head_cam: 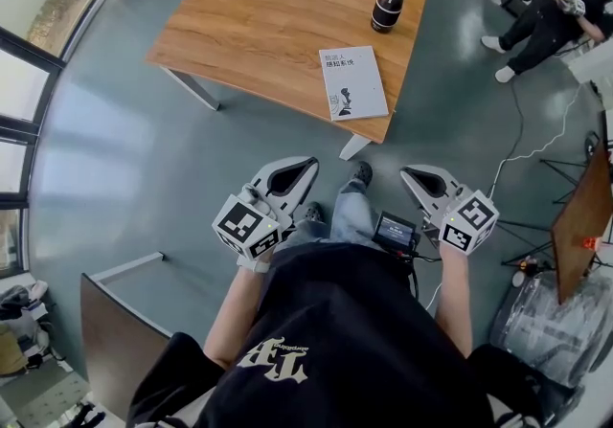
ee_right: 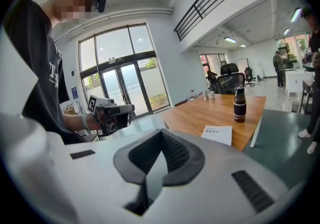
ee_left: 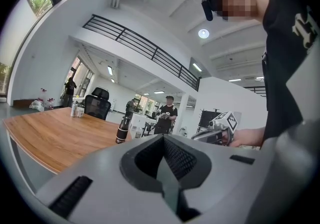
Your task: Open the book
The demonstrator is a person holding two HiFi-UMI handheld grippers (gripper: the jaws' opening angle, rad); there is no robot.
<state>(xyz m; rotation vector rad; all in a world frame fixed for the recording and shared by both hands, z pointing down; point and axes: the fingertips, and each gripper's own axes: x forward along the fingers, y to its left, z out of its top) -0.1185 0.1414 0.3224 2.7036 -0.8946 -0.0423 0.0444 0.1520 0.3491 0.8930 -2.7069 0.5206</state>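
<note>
A person in a black shirt stands at the corner of a wooden table, a two-jaw gripper in each hand, both held low in front of the body and well apart from the tabletop. At left, the left gripper points toward the table with its jaws pressed together and nothing between them. Ahead, the book lies closed and flat, pale cover up, on the table's near corner, untouched. Behind it a dark bottle stands upright, apart from the book. At right, the right gripper is likewise closed and empty. Farther right, another person in dark clothes sits across the grey floor.
</note>
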